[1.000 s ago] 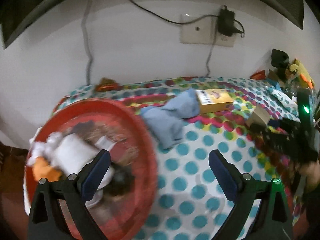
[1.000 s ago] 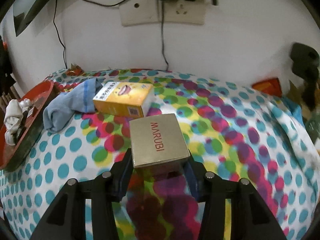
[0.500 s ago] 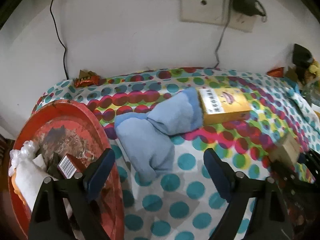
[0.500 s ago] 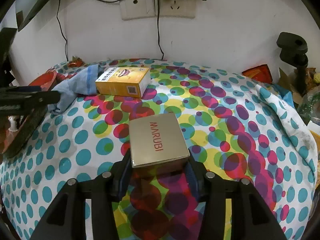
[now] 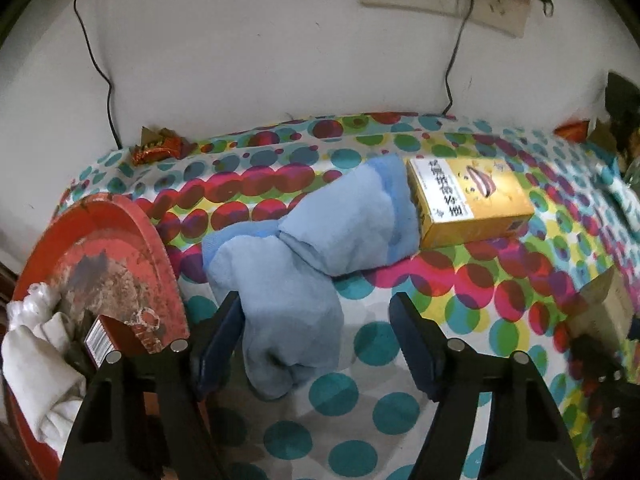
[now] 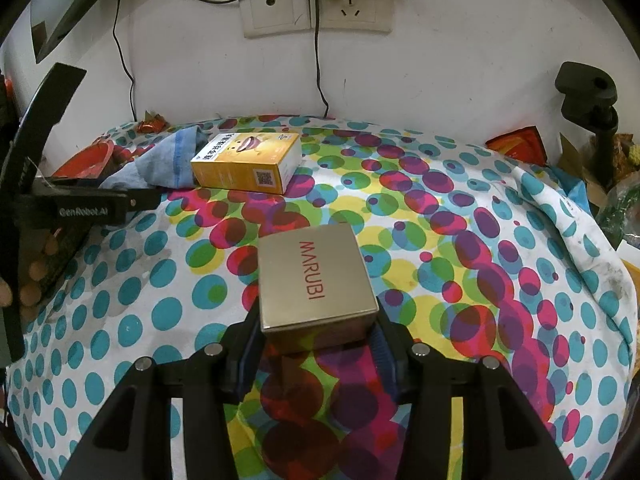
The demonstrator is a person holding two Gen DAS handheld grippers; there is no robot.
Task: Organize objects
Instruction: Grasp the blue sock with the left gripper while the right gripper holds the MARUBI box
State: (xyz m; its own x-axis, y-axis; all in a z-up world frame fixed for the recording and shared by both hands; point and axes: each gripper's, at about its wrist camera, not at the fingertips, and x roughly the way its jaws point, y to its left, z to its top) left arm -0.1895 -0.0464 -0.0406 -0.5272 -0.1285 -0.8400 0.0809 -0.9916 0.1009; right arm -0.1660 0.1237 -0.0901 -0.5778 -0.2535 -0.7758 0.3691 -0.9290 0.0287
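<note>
Over the polka-dot cloth [image 6: 520, 280], my right gripper [image 6: 316, 344] is clamped on the near end of the gold MARUBI box [image 6: 314, 280], carrying it above the cloth. My left gripper [image 5: 316, 344] is spread wide with nothing in it, its fingers either side of the near end of the blue sock [image 5: 304, 264]. The sock's far end touches the yellow box [image 5: 468, 200]. The red tray [image 5: 116, 264] lies at the left.

Polka-dot cloth [image 6: 460, 240], wall sockets [image 6: 316, 4], black cables [image 5: 96, 60], black clamp [image 6: 588, 92]
</note>
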